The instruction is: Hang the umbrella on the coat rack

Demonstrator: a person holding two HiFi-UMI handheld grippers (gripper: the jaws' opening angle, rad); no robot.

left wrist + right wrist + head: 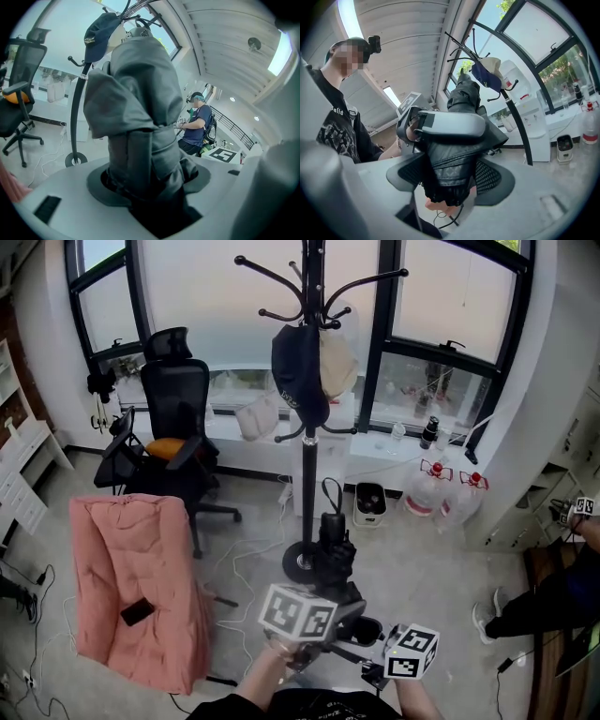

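Note:
A folded black umbrella (334, 545) stands roughly upright in front of me, its strap loop on top. Both grippers grip it low down. My left gripper (339, 601) is shut on the folded canopy (136, 117), which fills the left gripper view between the jaws (150, 187). My right gripper (364, 645) is shut on the umbrella's lower end (450, 168), just below the left gripper (445, 126). The black coat rack (309, 456) stands just beyond the umbrella, near the window. A dark cap (298, 371) and light bags hang on it, while its top hooks are bare.
A pink armchair (136, 577) sits at the left, with a black office chair (173, 427) behind it. Water jugs (427, 488) and a small white bin (370, 502) stand under the window. Cables lie on the floor. Another person (553, 596) is at the right edge.

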